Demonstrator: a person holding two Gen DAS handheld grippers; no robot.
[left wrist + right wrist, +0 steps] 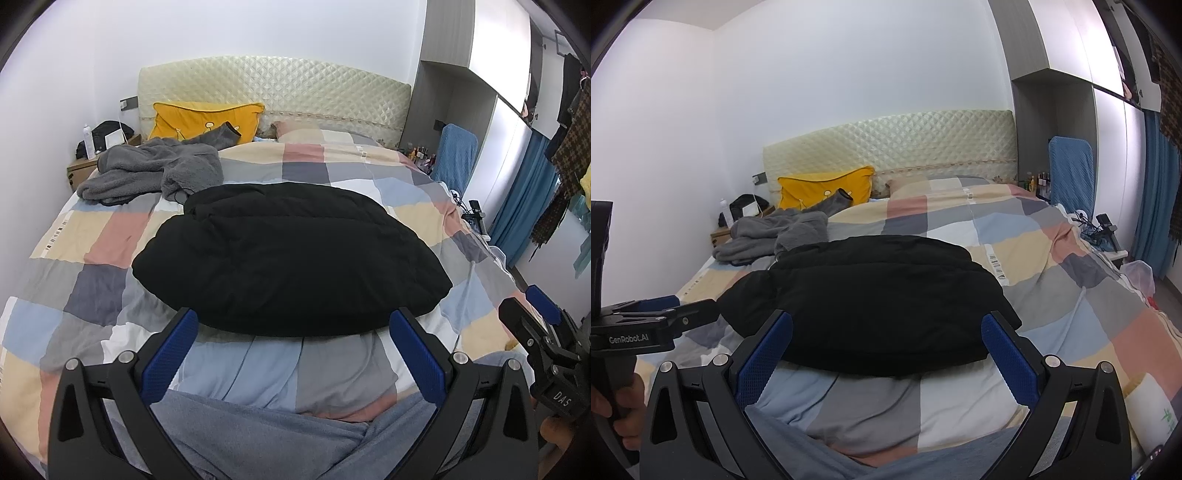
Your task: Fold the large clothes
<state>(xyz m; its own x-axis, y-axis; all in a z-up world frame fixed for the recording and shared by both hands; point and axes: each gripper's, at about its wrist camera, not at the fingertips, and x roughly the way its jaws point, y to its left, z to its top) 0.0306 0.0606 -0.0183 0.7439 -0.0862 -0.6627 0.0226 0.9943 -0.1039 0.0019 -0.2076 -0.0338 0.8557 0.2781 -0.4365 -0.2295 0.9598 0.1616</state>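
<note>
1. In the middle of the bed (pixel 55 236), on its checked quilt (pixel 369 173), lies the black coat (pixel 288 254): a thick padded bundle, already doubled over into a broad, rounded slab with its near edge running straight across, just ahead of both claws.
2. The left claw (pixel 293 332) hangs just short of that near edge, jaws spread wide and holding nothing; its blue pads (pixel 170 354) bracket the hem without touching it.
3. The right claw (pixel 886 334) sits the same way, wide apart and empty, a little to the coat's right half. Each claw shows at the edge of the other's view, so they are side by side.
4. By my reading the coat is between folds, or the fold is done: nothing is gripped, and the bundle looks compact.
5. If another fold is wanted, each claw would need to drop onto a near corner, pinch through the puffy layers, and carry the edge away toward the headboard (pixel 273 88).
6. Beyond lie a grey robe (pixel 155 170), crumpled and probably next, and a yellow pillow (pixel 207 118).
</note>
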